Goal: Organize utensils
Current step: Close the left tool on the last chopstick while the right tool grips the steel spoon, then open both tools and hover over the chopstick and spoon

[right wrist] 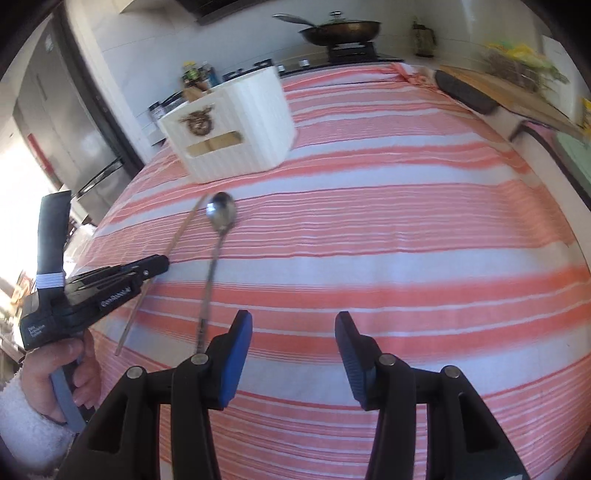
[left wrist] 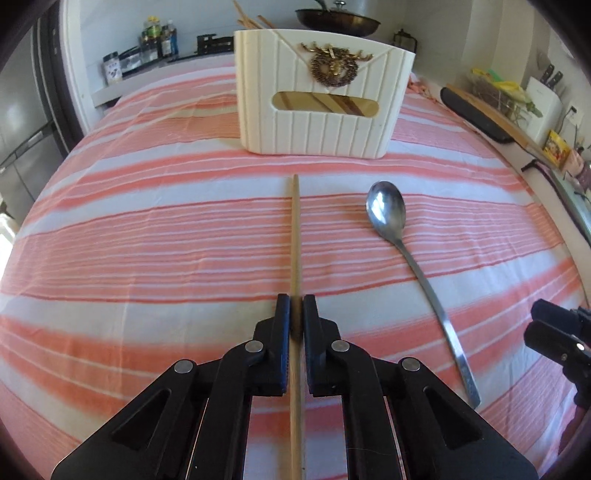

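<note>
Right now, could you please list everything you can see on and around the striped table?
Ribbed cream utensil holder: one, cream, far centre of the table.
Wooden chopstick: one, tan, gripped by the left gripper.
Steel spoon: one, silver, lying on the cloth right of the chopstick.
Striped tablecloth: one, pink and white, covering the table.
Lidded frying pan: one, dark, on the stove behind.
Bottles: several, dark, back left.
Left gripper: black, jaws shut on the chopstick.
Right gripper: blue pads, jaws open, empty.
</note>
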`<state>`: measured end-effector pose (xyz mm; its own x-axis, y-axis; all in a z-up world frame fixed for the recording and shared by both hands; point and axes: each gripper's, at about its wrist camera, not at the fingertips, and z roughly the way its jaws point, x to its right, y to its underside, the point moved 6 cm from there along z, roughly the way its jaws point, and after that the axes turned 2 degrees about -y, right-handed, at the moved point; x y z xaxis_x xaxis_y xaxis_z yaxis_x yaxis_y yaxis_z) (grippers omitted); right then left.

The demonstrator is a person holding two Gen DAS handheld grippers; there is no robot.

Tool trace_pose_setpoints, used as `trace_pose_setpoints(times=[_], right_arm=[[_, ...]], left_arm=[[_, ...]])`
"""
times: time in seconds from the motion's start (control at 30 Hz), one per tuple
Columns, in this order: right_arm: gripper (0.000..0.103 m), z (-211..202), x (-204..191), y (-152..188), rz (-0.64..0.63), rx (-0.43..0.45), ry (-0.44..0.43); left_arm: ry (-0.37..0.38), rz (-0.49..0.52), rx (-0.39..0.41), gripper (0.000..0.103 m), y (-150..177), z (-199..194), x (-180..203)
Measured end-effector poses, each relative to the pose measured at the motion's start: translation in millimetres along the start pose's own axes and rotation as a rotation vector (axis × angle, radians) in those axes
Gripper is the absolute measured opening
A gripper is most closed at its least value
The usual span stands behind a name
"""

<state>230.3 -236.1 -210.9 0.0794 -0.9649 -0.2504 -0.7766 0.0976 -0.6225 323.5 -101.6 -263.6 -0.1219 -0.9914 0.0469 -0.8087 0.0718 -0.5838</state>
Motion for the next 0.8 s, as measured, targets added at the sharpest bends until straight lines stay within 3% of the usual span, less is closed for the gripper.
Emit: trace_pose_setpoints(times=[0.1,0.27,0.33,0.4,0.5,0.8], right_arm=[[0.049,22,-37,-9,-0.120,-0.042,0.000],[0.046,63,-69,-10,-0.243,-0.084,0.074],[0.035,66,-74,-11,-0.267,-0.054,0.095],[0.009,65,-70,-13,-0.230,-0.044,0.098],[0.008,57,-56,-10,-0.190,-0.041,0.141],[0.008,4,14,20,-0.121,-0.038,0.376]], left_arm=[[-0.020,-0.058,-0.006,0.006,12,-10,-21],[-0.028,-0.101,-0.003,0.006,31,-24,-37],[-0.032,-0.093,0.004,0.006,35,-27,-38],[-0.032,-0.087,0.007,0.006,37,-29,-38],[-0.022,-0.089,0.008,0.006,39,-30,-38],[0.031,-0.093,-0.009,0.010,45,-35,-42]])
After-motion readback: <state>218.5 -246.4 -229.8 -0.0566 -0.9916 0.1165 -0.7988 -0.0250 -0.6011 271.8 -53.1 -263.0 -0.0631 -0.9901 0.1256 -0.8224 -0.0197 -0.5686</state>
